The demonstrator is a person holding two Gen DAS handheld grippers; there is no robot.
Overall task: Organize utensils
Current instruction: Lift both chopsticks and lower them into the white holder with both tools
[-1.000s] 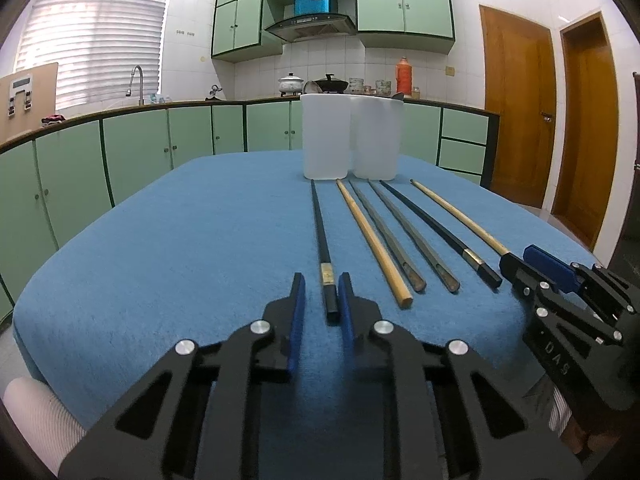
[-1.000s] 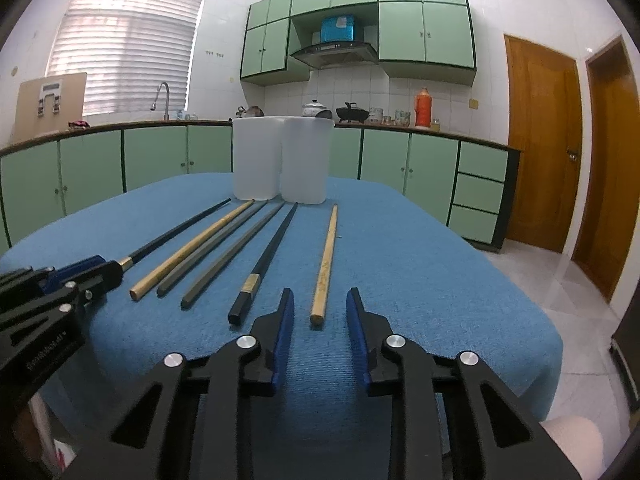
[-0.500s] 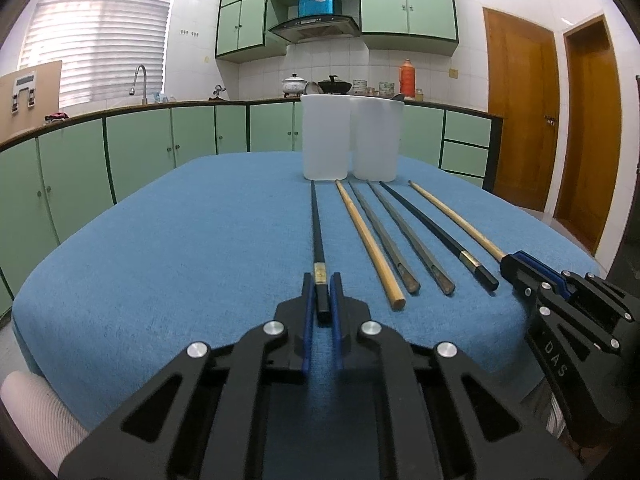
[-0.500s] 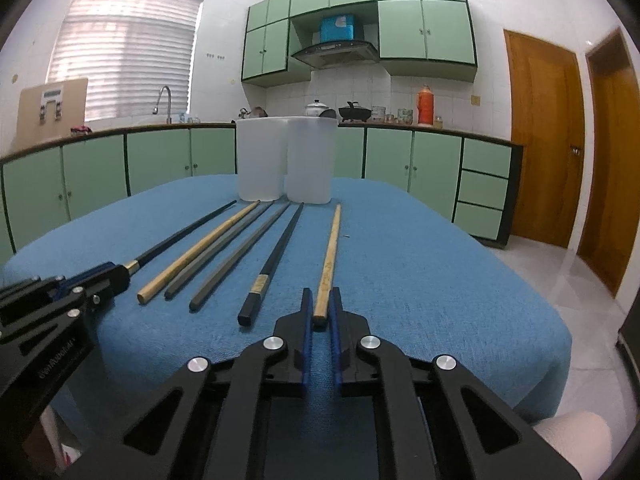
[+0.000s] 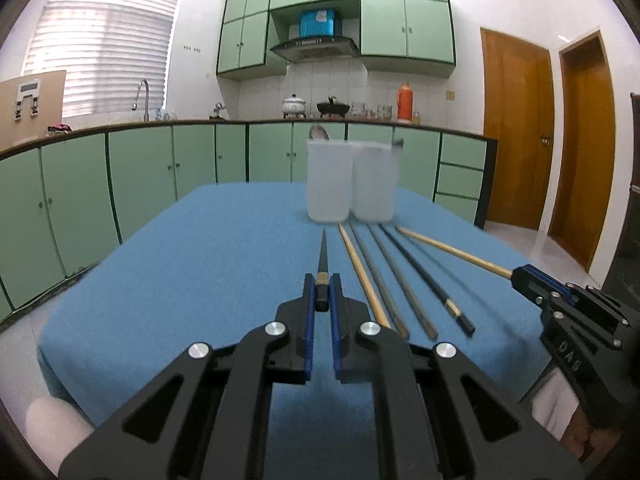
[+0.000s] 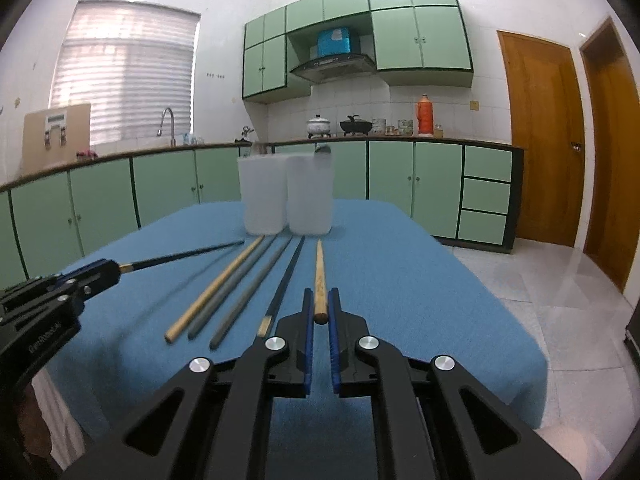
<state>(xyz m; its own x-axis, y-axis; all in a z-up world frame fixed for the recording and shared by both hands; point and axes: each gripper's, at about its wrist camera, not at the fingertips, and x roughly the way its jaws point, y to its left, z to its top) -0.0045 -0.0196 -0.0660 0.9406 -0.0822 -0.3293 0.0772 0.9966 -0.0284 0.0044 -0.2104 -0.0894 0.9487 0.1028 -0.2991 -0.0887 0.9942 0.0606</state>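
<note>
Left wrist: the left gripper point(image 5: 322, 298) is clamped on the black chopstick's point(image 5: 322, 256) end, clear of the blue cloth point(image 5: 200, 280), while right wrist: the right gripper point(image 6: 319, 308) pinches the wooden chopstick point(image 6: 319, 276), tip toward two cups point(image 6: 286, 200).

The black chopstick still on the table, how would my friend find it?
Look at the blue tablecloth in front of the two white cups. Four chopsticks lie there side by side. Yours is the black chopstick, the only dark one, with a pale band near its end.
</note>
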